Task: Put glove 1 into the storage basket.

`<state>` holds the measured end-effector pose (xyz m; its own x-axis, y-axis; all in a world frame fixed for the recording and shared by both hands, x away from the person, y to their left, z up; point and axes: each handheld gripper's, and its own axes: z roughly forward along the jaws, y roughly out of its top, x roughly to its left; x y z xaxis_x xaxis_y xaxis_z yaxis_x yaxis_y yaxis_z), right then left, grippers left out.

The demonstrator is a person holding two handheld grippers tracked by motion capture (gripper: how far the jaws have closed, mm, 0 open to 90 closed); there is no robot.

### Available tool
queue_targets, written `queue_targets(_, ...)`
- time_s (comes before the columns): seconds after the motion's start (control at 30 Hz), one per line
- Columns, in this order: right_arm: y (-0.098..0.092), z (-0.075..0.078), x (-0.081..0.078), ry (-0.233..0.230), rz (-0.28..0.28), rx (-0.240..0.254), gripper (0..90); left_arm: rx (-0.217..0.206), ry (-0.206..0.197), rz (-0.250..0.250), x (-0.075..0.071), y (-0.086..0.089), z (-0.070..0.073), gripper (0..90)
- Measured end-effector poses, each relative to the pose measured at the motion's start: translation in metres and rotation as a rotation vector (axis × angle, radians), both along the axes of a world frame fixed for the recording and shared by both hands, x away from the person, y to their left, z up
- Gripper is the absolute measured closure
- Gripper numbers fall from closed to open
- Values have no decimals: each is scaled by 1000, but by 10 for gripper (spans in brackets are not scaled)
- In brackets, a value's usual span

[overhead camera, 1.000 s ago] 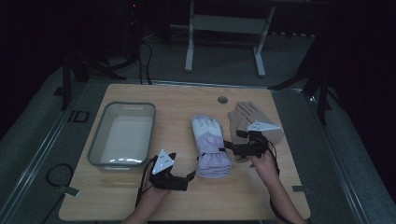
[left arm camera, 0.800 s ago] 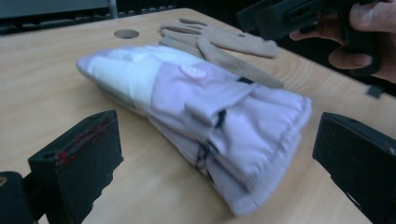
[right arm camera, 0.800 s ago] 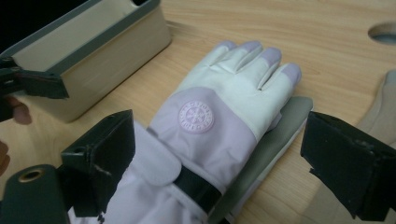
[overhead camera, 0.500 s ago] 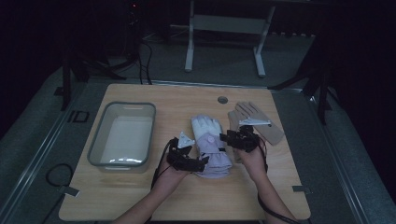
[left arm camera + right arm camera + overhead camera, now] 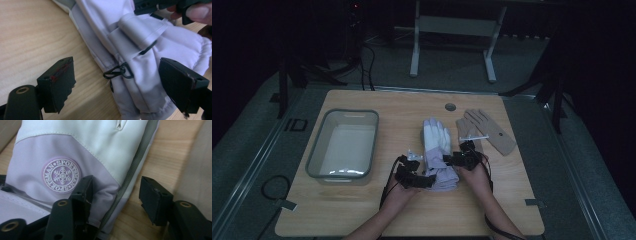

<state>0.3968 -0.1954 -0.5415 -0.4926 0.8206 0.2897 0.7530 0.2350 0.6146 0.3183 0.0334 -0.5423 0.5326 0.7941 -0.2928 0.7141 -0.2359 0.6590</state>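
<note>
1. Jaws of the left hand-held gripper [image 5: 117, 82] stand wide apart and hold nothing; the cuff of the lilac ski glove [image 5: 150, 62] lies between them, with its black clip [image 5: 119, 72] about midway.
2. On the far side of the cuff, the right hand-held gripper [image 5: 115, 195] is also open and empty. Its jaws straddle the glove's edge just beside the round snowflake badge [image 5: 61, 175], one jaw over the fabric and the other over bare counter [image 5: 162, 157].
3. To grip well, I judge each hand-held gripper should sink until its lower jaw slides under the fabric, then close on a full fold, not on the clip or strap.
4. Beyond the right hand-held gripper lies a tan glove [image 5: 486, 131]; a clear tub [image 5: 343, 145] sits well outside the left one.
</note>
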Motion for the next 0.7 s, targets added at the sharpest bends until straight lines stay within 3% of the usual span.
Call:
queue_targets(0.13, 0, -2, 0, 13, 41, 29, 598, -15, 22, -5, 1, 2, -7, 149)
queue_targets(0.33, 3, 0, -2, 14, 62, 19, 739, -30, 29, -26, 1, 3, -9, 167)
queue_targets(0.43, 7, 3, -5, -11, 59, -13, 782, -85, 46, -75, -1, 5, -8, 367)
queue_targets(0.6, 11, 4, -10, -39, 48, -36, 803, -49, 18, -96, -5, 3, -1, 612)
queue_targets(0.7, 12, 6, -13, -55, 42, -47, 811, -25, -5, -99, -7, 2, 2, 706)
